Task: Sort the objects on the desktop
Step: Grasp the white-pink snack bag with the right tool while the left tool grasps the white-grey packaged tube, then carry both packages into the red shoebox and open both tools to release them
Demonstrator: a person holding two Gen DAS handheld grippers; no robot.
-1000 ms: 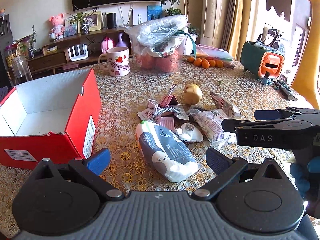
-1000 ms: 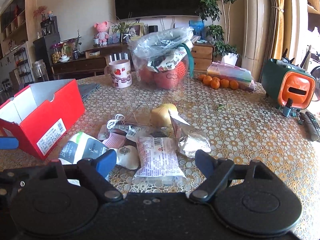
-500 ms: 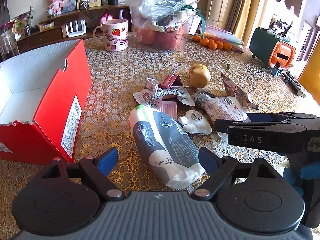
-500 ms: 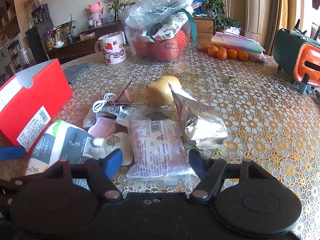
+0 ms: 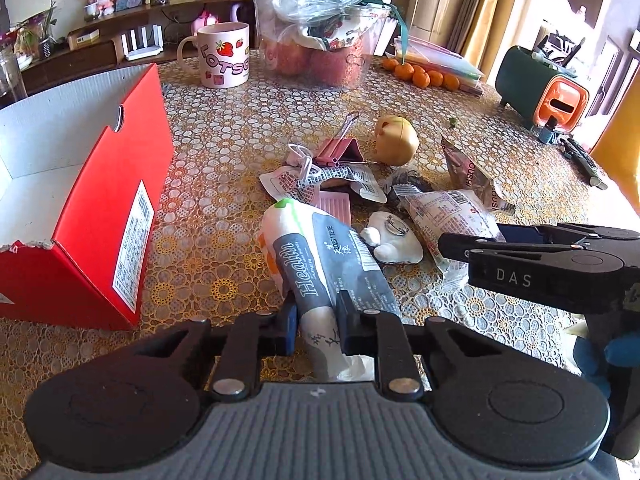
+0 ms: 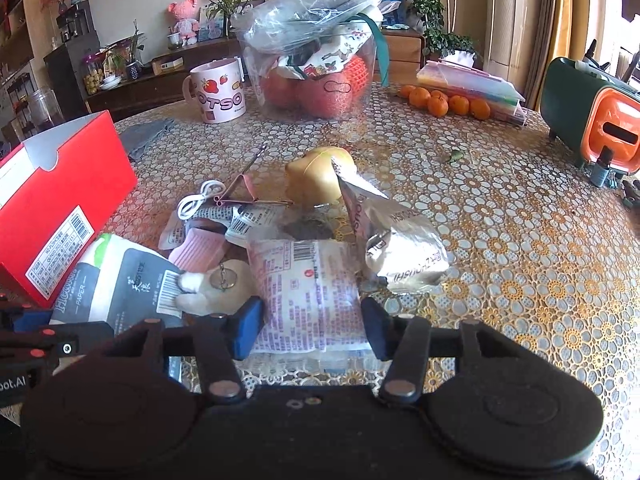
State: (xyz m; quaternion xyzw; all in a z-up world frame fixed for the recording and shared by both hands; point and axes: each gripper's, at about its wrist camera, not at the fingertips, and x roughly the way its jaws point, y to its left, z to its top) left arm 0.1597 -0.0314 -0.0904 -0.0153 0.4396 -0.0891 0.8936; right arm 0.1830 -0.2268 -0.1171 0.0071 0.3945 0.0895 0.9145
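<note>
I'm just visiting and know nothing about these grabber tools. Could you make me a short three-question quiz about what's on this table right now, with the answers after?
1. True or false: the left gripper has its fingers pressed on the tissue pack.
2. Which item lies between the right gripper's closing jaws?
A. the pink mug
B. the clear snack packet
C. the silver foil pouch
3. Fill in: the open red box stands to the ____ of the cluttered pile in the left wrist view.

Key
1. True.
2. B.
3. Left.
</note>
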